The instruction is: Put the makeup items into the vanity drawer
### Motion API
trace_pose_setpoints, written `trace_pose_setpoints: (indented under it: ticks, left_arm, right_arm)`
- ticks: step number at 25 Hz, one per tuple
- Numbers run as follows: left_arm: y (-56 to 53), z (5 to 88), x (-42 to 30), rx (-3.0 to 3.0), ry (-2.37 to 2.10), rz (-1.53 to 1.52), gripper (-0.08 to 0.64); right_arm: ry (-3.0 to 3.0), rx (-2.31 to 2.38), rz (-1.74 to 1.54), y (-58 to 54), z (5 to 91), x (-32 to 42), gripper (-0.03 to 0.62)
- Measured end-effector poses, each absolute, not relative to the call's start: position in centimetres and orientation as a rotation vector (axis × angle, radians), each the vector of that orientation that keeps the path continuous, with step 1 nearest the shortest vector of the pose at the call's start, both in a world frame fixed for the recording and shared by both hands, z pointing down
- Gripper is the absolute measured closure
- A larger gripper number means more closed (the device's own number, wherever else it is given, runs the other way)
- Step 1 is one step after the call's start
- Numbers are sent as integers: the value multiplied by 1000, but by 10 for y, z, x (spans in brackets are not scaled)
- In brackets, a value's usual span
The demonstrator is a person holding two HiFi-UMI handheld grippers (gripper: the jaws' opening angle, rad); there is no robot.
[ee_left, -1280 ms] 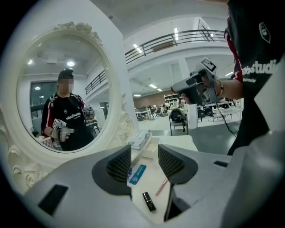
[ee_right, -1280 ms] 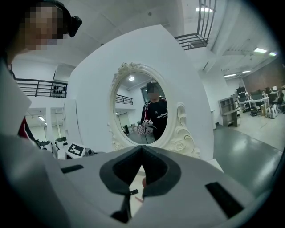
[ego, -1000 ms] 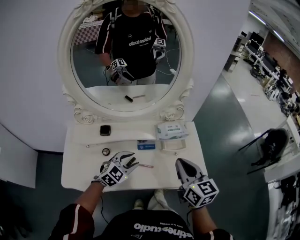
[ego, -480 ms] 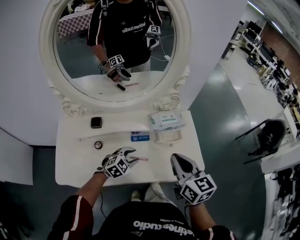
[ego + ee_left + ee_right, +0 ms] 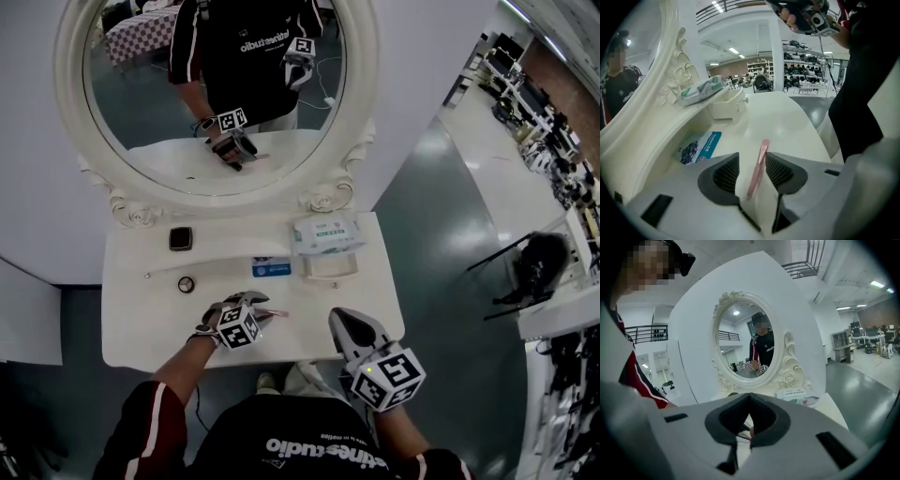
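A slim pink stick point(image 5: 757, 169) is being straddled by the left tongs point(image 5: 260, 312), whose jaws are being held narrowly spread. The stick is lying close against the right-hand pad, and a sliver of white counter point(image 5: 131, 319) is showing between it and the other pad. Whether the stick is being lifted or is resting on the counter cannot be told. The stick's far end is pointing out beyond the tips. Ahead and to the left of these tongs, a blue card point(image 5: 699, 146) is lying flat. Farther ahead, a small white box point(image 5: 726, 104) is standing with a pack of wipes point(image 5: 701, 90) just behind it. A black square compact point(image 5: 180, 238) and a small round item point(image 5: 186, 284) are lying off to the left of the left tongs. The right tongs point(image 5: 750, 397) are being held pressed together at the tips with nothing pinched, well to the right of the left tongs near the counter's front edge. They are being aimed toward the oval mirror point(image 5: 743, 341).
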State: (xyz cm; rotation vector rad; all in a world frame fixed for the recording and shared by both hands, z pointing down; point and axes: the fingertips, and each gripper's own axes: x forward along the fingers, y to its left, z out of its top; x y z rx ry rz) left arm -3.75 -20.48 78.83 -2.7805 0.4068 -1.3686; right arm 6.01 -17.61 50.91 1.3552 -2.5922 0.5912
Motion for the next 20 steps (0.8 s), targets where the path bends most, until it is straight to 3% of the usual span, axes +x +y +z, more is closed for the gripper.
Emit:
trace_pose_setpoints:
  ticks: [10, 16, 20]
  left_arm:
    - [-202, 805, -35, -2668, 294, -1517, 429]
    - [-193, 808, -33, -2629, 220, -1567, 509]
    - [-194, 809, -33, -2623, 230, -1579, 512]
  right_arm:
    - [-2598, 1339, 602, -181, 509, 64, 589]
    - [-2604, 1326, 609, -179, 509, 64, 589]
    - [-2611, 1320, 616, -177, 510, 64, 589]
